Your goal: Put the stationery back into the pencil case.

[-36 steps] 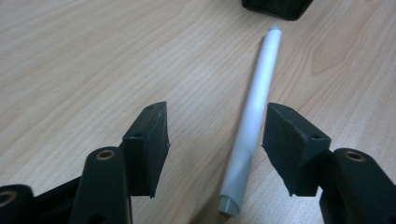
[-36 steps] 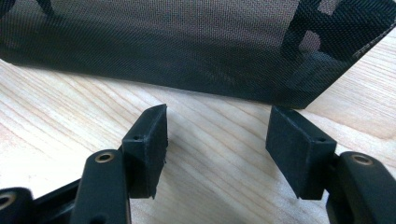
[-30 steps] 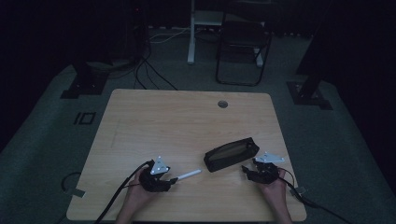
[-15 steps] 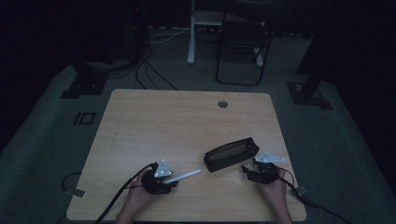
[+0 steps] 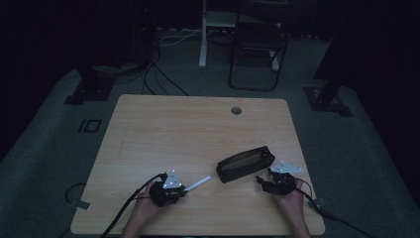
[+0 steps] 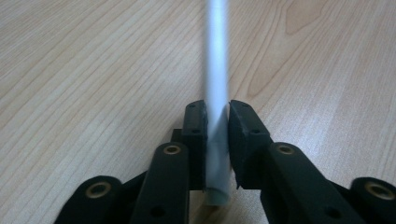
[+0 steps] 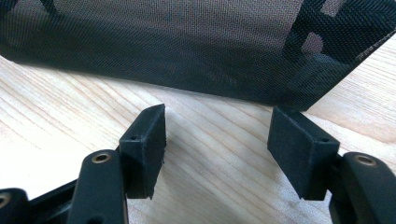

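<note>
Clamping the pen (image 6: pixel 217 70) in the left claw (image 6: pixel 216 121), axis aimed at the pouch (image 5: pixel 245 163); right claw (image 7: pixel 219 135) gaping, empty, just beside the pouch on the counter (image 5: pixel 198 129).

My table (image 5: pixel 198 129) is pale wood, or a wood-look top, with a clear grain and a smooth, faintly satin face. The pen (image 6: pixel 217 70) between my left gripper's (image 6: pixel 216 112) pads looks like smooth white plastic with a soft sheen. Those pads (image 6: pixel 196 135) are matt black, rubbery, slightly rough at the edges; the arms behind them are smooth black plastic with small brass-coloured rivets. My right gripper (image 7: pixel 219 140) has the same matt black pads. Ahead of it the pouch (image 7: pixel 187 46) is black woven mesh cloth, fine and see-through in part, with a denser woven band at one end. The plate on my left gripper, in the high view, looks like dull grey metal.
</note>
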### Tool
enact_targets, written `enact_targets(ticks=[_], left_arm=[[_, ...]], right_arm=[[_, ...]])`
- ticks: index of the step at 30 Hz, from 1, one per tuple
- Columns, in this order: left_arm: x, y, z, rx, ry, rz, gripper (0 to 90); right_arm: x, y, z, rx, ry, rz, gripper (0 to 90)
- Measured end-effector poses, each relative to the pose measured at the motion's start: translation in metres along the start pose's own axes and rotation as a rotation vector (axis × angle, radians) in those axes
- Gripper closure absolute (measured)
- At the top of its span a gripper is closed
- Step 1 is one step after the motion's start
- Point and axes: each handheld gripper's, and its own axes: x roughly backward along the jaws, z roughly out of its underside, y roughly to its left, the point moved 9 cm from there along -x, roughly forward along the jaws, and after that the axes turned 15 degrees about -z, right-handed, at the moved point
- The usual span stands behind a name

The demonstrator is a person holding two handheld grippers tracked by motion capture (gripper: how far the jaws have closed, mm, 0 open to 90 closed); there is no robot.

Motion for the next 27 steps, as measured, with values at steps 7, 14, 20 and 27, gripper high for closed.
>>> enact_targets(ticks=[7,14,20,27], left_arm=[[-0.0002,0.0006,-0.0001,0.003,-0.001,0.003,78.6],[-0.0011,0.0030,-0.0002,0.002,-0.007,-0.003,79.0],[-0.0014,0.0032,-0.0006,0.013,-0.005,0.000,79.1],[-0.0007,0.0043,0.0000,0.012,0.005,-0.003,79.1]], right_arm=[[0.0000,0.0000,0.0000,0.000,0.000,-0.001,36.8],[0.0001,-0.0001,0.0000,0.002,0.001,-0.003,36.8],[0.0001,-0.0001,0.0001,0.002,0.001,-0.005,36.8],[0.0001,-0.0001,0.0001,0.003,0.001,-0.005,36.8]])
